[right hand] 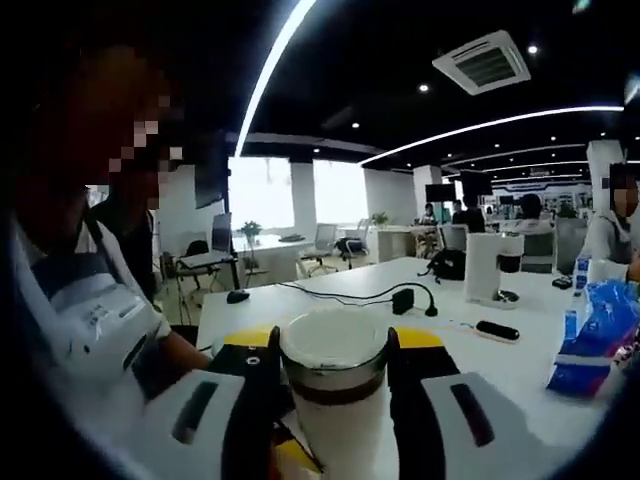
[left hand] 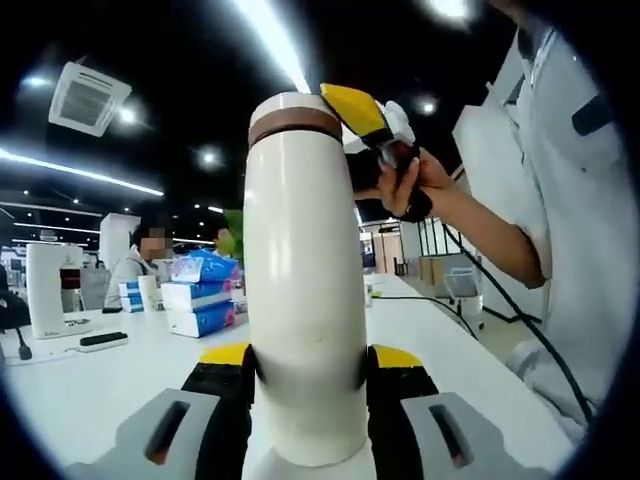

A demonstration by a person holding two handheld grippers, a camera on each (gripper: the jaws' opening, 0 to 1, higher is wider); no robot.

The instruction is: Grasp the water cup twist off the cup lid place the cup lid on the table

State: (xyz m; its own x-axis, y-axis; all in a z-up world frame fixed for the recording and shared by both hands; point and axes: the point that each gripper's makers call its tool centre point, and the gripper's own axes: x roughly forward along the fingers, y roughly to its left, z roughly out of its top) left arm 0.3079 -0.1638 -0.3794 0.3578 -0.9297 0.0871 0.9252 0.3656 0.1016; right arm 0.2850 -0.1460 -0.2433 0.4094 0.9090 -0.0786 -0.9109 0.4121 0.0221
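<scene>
Above the white table (left hand: 90, 390), a water cup held at both ends.
Its tall white body (left hand: 303, 300), upright, is clamped low down by the left gripper (left hand: 305, 375); up top, the right gripper (right hand: 333, 370) is closed on the brown-banded lid (right hand: 333, 350), still seated on the cup.

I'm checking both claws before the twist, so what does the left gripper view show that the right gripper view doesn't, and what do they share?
Left gripper view: the left claw clamped on the cup body, a stack of blue tissue packs, the person's hand on the right claw's handle. Right gripper view: the lid top seen from above, a black cable, a mouse. Both: the cup, the right claw at the lid, the white table.
</scene>
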